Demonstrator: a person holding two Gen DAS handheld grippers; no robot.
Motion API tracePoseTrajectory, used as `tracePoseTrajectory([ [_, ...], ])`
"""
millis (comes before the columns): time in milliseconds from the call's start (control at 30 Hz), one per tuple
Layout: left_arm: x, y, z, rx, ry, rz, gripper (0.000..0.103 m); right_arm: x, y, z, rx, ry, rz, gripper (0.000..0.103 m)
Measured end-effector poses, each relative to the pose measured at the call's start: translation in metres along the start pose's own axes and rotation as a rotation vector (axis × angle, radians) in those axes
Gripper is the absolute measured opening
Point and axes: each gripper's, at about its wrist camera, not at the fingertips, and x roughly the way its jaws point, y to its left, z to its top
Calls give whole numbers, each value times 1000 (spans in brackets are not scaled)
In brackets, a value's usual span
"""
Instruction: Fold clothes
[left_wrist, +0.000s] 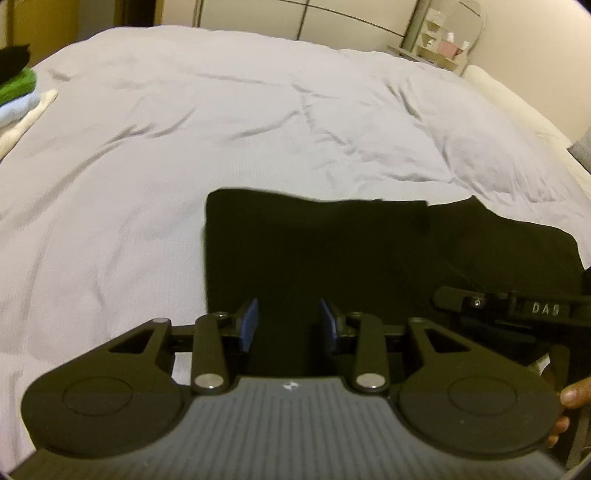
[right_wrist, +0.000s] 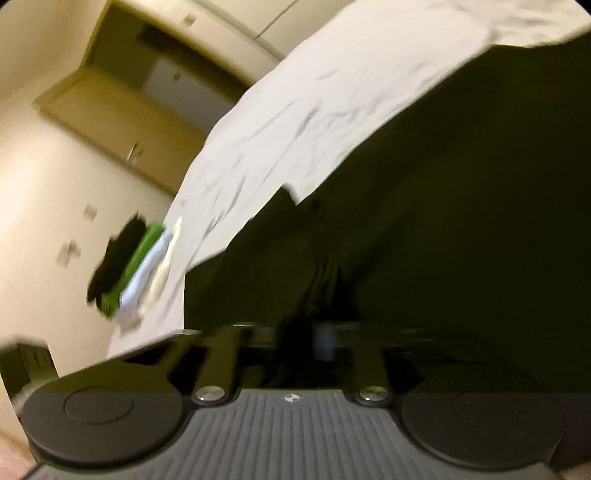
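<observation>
A black garment (left_wrist: 332, 251) lies partly folded on the near part of the bed, with a straight left edge. My left gripper (left_wrist: 288, 321) hovers over its near left part; the blue pads (left_wrist: 246, 325) stand apart and only dark cloth shows behind the gap. In the right wrist view the picture is blurred. There my right gripper (right_wrist: 306, 330) is shut on the black garment (right_wrist: 443, 221), whose creases run together at the jaws. The right gripper (left_wrist: 445, 297) also reaches in from the right edge of the left wrist view, low over the cloth.
A pale lilac duvet (left_wrist: 221, 110) covers the bed. A stack of folded clothes (left_wrist: 14, 85) in black, green, light blue and white sits at its far left edge (right_wrist: 129, 266). A white pillow (left_wrist: 498, 88) and a shelf with a mirror (left_wrist: 450, 37) are far right. A person's fingers (left_wrist: 574, 397) hold the right tool.
</observation>
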Motion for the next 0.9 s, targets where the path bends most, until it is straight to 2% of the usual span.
tracePoseTrajectory([
  [100, -5, -14, 9, 38, -17, -56, 32, -33, 5, 4, -80, -129, -72, 6],
  [200, -2, -31, 20, 90, -22, -124, 42, -85, -9, 14, -96, -275, -161, 6],
  [267, 10, -46, 28, 144, -3, -161, 43, -125, -27, 21, -82, -360, -246, 6],
  [367, 39, -72, 35, 226, 60, -178, 43, -169, -73, 23, 25, -403, -386, 6],
  [400, 50, -80, 36, 242, 87, -178, 43, -178, -92, 23, 79, -401, -404, 7],
  [467, 66, -93, 33, 264, 125, -164, 43, -189, -132, 19, 198, -378, -405, 9],
  [500, 69, -97, 31, 271, 130, -149, 43, -190, -149, 16, 267, -365, -369, 9],
  [567, 70, -101, 27, 280, 129, -125, 43, -191, -162, 9, 346, -395, -298, 11],
  [667, 69, -100, 24, 269, 129, -116, 43, -190, -162, 6, 351, -418, -283, 21],
  [900, 65, -104, 23, 268, 131, -105, 43, -183, -164, 9, 344, -412, -277, 24],
])
